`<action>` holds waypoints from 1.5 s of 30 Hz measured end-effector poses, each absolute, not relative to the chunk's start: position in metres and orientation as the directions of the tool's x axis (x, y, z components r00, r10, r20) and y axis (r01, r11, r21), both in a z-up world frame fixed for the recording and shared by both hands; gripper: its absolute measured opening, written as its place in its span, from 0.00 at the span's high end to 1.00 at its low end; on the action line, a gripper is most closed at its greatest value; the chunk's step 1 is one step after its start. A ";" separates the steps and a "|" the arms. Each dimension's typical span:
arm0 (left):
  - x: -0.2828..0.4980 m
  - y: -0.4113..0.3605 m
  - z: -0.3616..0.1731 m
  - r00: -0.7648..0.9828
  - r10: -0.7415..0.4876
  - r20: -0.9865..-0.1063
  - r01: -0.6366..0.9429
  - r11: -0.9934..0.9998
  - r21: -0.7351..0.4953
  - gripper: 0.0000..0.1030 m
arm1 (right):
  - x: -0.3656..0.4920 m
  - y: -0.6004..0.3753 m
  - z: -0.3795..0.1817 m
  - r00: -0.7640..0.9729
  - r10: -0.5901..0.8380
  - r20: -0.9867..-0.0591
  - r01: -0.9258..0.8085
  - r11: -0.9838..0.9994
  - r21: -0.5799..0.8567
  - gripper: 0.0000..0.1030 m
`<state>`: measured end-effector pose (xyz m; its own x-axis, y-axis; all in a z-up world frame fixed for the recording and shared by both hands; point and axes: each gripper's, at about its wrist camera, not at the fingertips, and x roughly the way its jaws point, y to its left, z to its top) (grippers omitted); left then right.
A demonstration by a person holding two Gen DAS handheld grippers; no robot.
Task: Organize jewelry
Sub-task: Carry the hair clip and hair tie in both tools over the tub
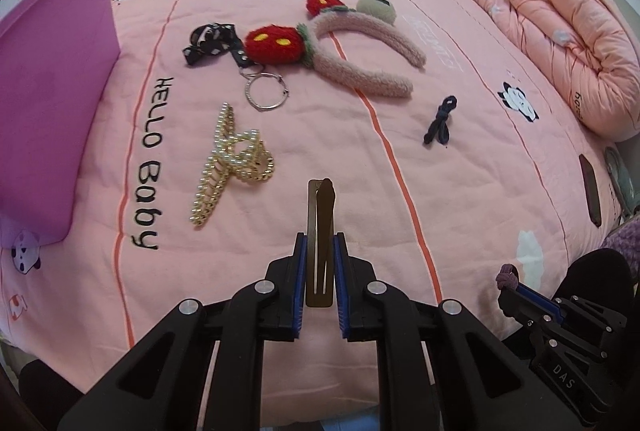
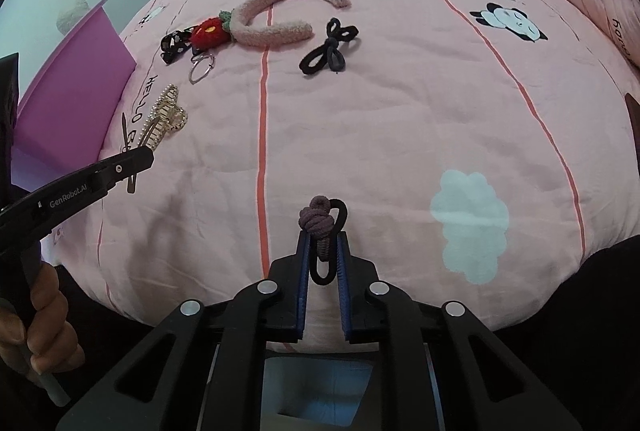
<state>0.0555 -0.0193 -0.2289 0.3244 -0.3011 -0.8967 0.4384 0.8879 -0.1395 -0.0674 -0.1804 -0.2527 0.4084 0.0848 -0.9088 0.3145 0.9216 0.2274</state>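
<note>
Left hand-held gripper [image 1: 320, 243] clamped on one brown snap hair clip [image 1: 320, 231]; right hand-held gripper [image 2: 322, 243] clamped on one knotted hair tie [image 2: 322, 231] — both above pink bed [image 2: 400, 131]. Only right view showed black ties [image 2: 330, 49] spread at 12 o'clock — three loops. One pearl claw clip [image 1: 228, 163] at 10 o'clock in left view, one plush headband [image 1: 360, 51].

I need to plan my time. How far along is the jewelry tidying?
Early: nothing visibly stored in the purple box. In hand: left claw grips a hair clip; right claw a hair tie. Left on the bed: pearl clip, headband, keyring, black ties.
</note>
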 end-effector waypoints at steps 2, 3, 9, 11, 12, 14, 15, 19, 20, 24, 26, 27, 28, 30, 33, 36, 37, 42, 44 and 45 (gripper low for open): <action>0.055 -0.012 -0.223 0.335 -0.300 -0.893 0.423 0.895 -0.142 0.87 | -0.065 -0.178 -0.246 0.418 0.094 -0.903 0.294 0.927 0.233 0.88; 0.056 -0.008 -0.220 0.340 -0.297 -0.892 0.415 0.899 -0.140 0.87 | -0.066 -0.178 -0.242 0.422 0.098 -0.901 0.286 0.929 0.235 0.88; 0.056 0.023 -0.193 0.393 -0.279 -0.876 0.339 0.930 -0.144 0.87 | -0.048 -0.169 -0.213 0.458 0.130 -0.879 0.217 0.943 0.252 0.88; 0.056 0.032 -0.183 0.409 -0.267 -0.872 0.318 0.938 -0.138 0.87 | -0.039 -0.165 -0.201 0.477 0.146 -0.867 0.190 0.946 0.264 0.88; 0.056 0.037 -0.178 0.415 -0.264 -0.871 0.311 0.940 -0.137 0.87 | -0.035 -0.163 -0.196 0.484 0.154 -0.861 0.179 0.946 0.269 0.88; 0.056 0.047 -0.166 0.434 -0.261 -0.862 0.292 0.946 -0.139 0.87 | -0.024 -0.156 -0.185 0.498 0.175 -0.849 0.146 0.949 0.281 0.88; 0.057 0.052 -0.159 0.446 -0.254 -0.858 0.282 0.950 -0.135 0.87 | -0.018 -0.153 -0.180 0.503 0.184 -0.844 0.128 0.950 0.284 0.88; 0.062 0.077 -0.132 0.488 -0.236 -0.840 0.232 0.963 -0.136 0.87 | 0.006 -0.133 -0.159 0.524 0.229 -0.821 0.040 0.956 0.292 0.88; 0.063 0.083 -0.126 0.497 -0.233 -0.836 0.222 0.965 -0.136 0.87 | 0.014 -0.127 -0.153 0.529 0.244 -0.813 0.013 0.955 0.296 0.88; 0.073 0.110 -0.102 0.541 -0.196 -0.818 0.163 0.978 -0.127 0.87 | 0.045 -0.101 -0.130 0.550 0.309 -0.776 -0.087 0.945 0.314 0.88; 0.081 0.123 -0.092 0.556 -0.172 -0.813 0.132 0.984 -0.117 0.87 | 0.060 -0.089 -0.118 0.554 0.342 -0.759 -0.127 0.936 0.329 0.88; 0.085 0.131 -0.087 0.566 -0.168 -0.807 0.119 0.985 -0.121 0.87 | 0.069 -0.082 -0.112 0.555 0.361 -0.750 -0.148 0.930 0.337 0.88; 0.087 0.139 -0.083 0.576 -0.168 -0.800 0.109 0.986 -0.129 0.87 | 0.078 -0.074 -0.106 0.555 0.375 -0.742 -0.168 0.925 0.341 0.88; 0.094 0.156 -0.074 0.607 -0.135 -0.783 0.071 0.991 -0.116 0.87 | 0.094 -0.058 -0.094 0.557 0.397 -0.729 -0.205 0.917 0.342 0.88; 0.106 0.180 -0.067 0.623 -0.094 -0.777 0.016 0.994 -0.107 0.87 | 0.114 -0.036 -0.083 0.558 0.428 -0.711 -0.245 0.903 0.352 0.88; 0.115 0.202 -0.062 0.629 -0.058 -0.775 -0.033 0.994 -0.101 0.87 | 0.135 -0.012 -0.074 0.546 0.457 -0.702 -0.288 0.889 0.356 0.88; 0.117 0.207 -0.061 0.629 -0.049 -0.776 -0.045 0.994 -0.099 0.87 | 0.141 -0.004 -0.071 0.541 0.465 -0.701 -0.299 0.885 0.357 0.88; 0.134 0.231 -0.059 0.610 -0.002 -0.792 -0.094 0.993 -0.075 0.87 | 0.173 0.032 -0.065 0.505 0.505 -0.700 -0.346 0.862 0.371 0.88; 0.140 0.239 -0.063 0.591 0.004 -0.807 -0.107 0.991 -0.074 0.87 | 0.185 0.046 -0.063 0.484 0.518 -0.706 -0.357 0.853 0.381 0.88; 0.144 0.244 -0.065 0.582 0.000 -0.813 -0.114 0.990 -0.081 0.87 | 0.191 0.051 -0.063 0.476 0.523 -0.707 -0.363 0.849 0.384 0.88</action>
